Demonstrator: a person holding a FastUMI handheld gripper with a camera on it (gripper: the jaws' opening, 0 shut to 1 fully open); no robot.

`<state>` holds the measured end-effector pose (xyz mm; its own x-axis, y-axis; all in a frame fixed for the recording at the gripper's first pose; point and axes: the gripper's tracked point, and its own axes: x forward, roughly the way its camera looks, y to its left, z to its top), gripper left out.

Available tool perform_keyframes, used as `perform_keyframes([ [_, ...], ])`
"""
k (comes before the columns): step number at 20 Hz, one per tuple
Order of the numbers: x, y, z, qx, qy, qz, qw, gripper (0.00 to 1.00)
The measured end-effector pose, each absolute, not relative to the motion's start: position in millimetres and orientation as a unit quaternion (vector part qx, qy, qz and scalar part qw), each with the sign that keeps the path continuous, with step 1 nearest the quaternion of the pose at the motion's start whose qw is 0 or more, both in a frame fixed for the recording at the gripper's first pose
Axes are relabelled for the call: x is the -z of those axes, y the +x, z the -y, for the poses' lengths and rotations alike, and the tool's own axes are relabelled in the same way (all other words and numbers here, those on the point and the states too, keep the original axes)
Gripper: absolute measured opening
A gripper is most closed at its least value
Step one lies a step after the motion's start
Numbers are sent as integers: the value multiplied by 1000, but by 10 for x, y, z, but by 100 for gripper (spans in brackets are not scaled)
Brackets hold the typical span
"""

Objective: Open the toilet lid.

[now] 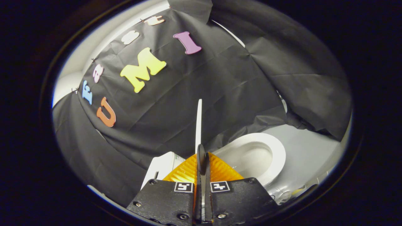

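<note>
Toilet lid (198, 122) is seen edge-on as a thin white blade, rising straight up from between the fingers and standing out ahead of them against the black cloth wall (220, 81). Gripper (201, 163) is closed down to a narrow slit; both fingers appear to press on the lid's rim, one on each side.

Progress, judged from this view: the lid is lifted well clear of the seat and looks near upright. The lifting step appears largely done. Left to do: bring the lid to rest against the cistern (163, 166), which lies just ahead of the fingers on their left side, then release. Whether the lid already touches the cistern, I cannot tell; the fingers hide the hinge area.

Containers: toilet bowl (256, 157) lies ahead of the fingers to their right, fully exposed, ringed by the white seat (279, 150), which is down. The bowl's inside looks bare and white; no object visible in it. Water level cannot be made out. Grey floor (311, 147) lies beyond the seat.
</note>
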<state>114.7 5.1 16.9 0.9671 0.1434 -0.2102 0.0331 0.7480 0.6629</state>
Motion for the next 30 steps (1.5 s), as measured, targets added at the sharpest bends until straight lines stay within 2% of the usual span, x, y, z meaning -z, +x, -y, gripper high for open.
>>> perform_keyframes([
  [30, -874, 1160, -1602, -69, 185, -86, 977, 8],
])
